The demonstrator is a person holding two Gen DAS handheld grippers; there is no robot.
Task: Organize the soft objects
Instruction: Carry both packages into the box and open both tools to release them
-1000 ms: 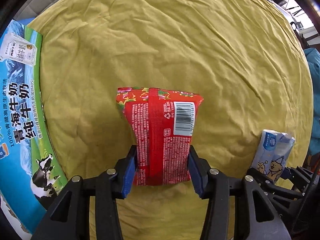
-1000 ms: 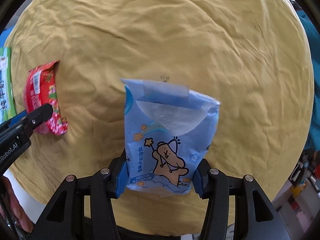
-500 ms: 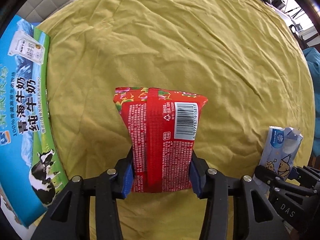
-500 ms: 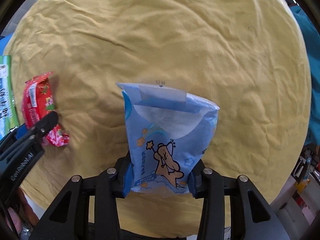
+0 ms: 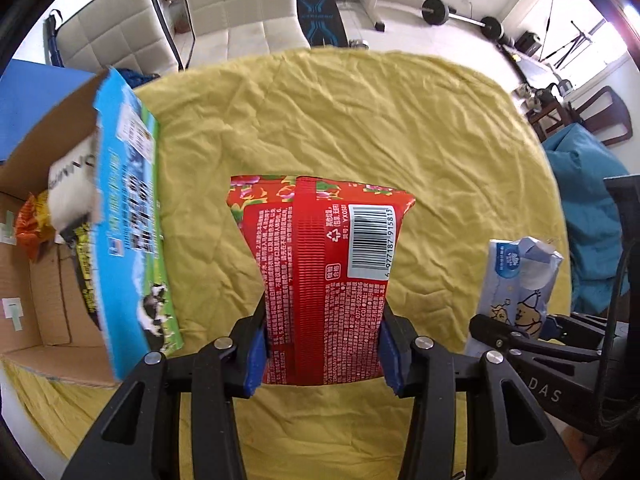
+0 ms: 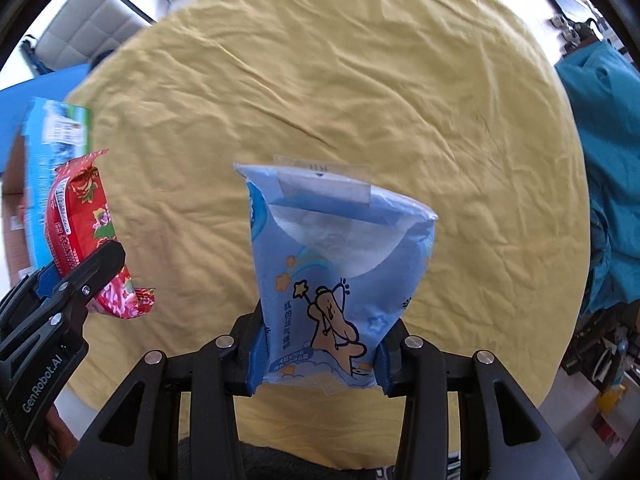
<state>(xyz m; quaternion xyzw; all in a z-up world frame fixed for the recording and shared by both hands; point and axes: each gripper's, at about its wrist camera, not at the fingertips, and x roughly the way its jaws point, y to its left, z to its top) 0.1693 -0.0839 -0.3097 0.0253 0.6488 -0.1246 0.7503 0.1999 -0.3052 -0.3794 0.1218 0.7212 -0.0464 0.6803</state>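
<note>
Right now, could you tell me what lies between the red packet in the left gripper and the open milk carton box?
Only bare yellow cloth lies between the red packet and the milk carton box; the left wrist view shows it.

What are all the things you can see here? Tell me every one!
red pack: one, red with flowers and a barcode, gripped in the left gripper above the cloth
blue tissue pack: one, light blue with a cartoon animal, gripped in the right gripper
yellow cloth: one, wrinkled, covering the round table
milk carton box: one, blue and green with cows, open, at the table's left edge
snack bags: a few, orange and yellow, inside the box
chairs: two, cream, behind the table
barbell: one, black, on the far floor
left gripper: black, blue pads
right gripper: black, blue pads
</note>
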